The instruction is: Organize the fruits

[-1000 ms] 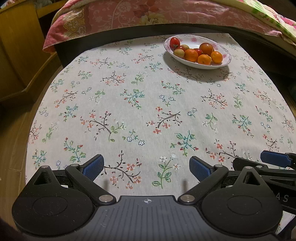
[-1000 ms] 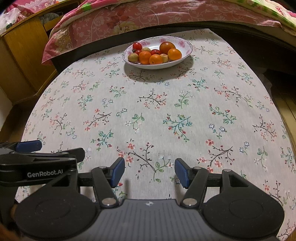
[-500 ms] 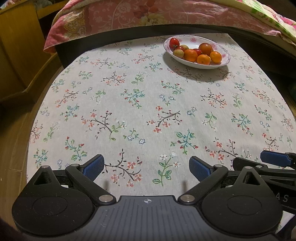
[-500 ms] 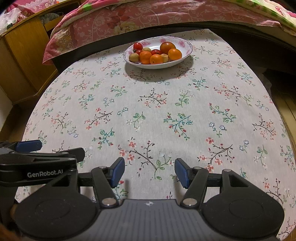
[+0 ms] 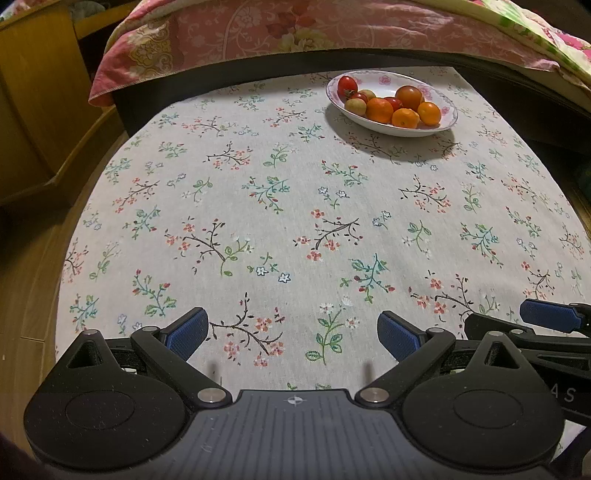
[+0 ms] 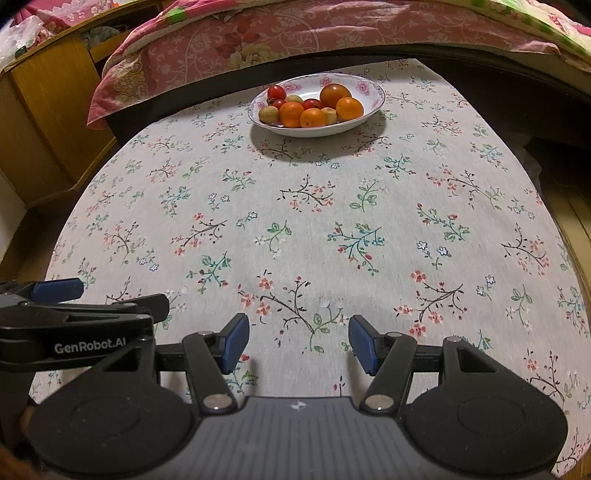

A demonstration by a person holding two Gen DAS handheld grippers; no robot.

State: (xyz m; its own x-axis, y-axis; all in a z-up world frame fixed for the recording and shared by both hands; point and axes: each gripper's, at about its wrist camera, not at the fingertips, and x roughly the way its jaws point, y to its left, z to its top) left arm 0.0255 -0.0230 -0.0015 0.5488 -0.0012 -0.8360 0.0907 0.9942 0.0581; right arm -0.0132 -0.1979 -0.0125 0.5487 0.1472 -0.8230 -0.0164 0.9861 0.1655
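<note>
A white flower-rimmed bowl stands at the far side of the table, heaped with oranges, red tomatoes and small yellowish fruits. My left gripper hovers open over the near edge of the floral tablecloth, nothing between its blue pads. My right gripper is also open and empty, beside the left one near the same edge. Each gripper's side shows in the other's view: the right gripper, the left gripper.
A bed with a pink floral quilt runs behind the table. A wooden cabinet stands at the left. Wooden floor shows past the table's right edge.
</note>
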